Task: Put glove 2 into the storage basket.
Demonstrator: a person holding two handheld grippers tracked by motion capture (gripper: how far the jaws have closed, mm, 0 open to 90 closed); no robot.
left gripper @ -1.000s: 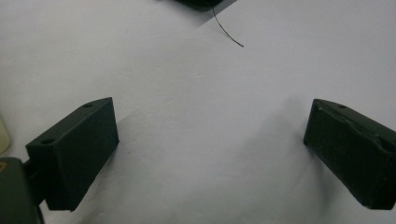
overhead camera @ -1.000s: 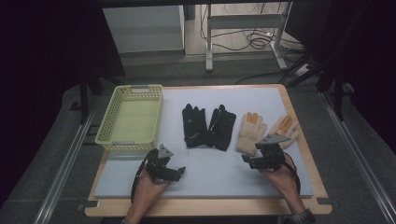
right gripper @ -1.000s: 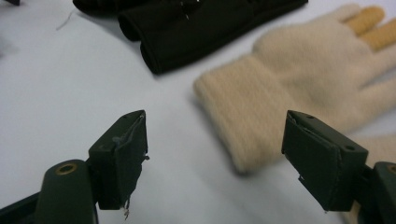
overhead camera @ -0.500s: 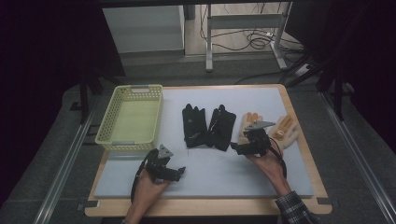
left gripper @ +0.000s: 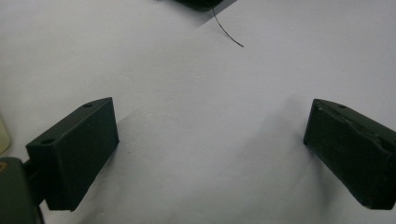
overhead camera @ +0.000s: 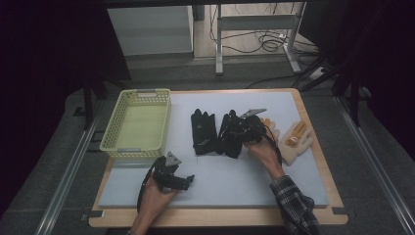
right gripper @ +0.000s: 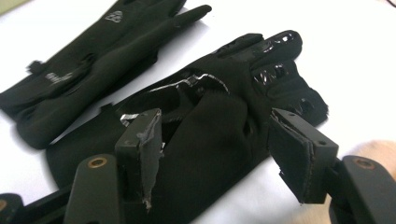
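Right now the right gripper (right gripper: pixel 215 154) hovers over the nearer black glove (right gripper: pixel 210 116), jaws spread wide to either side of its palm — not closed on it. That glove lies just right of its twin (overhead camera: pixel 203 131) and well right of the yellow basket (overhead camera: pixel 138 147). Nearer the person, the left gripper (left gripper: pixel 210 149) sits wide open over bare white mat (left gripper: pixel 210 93).
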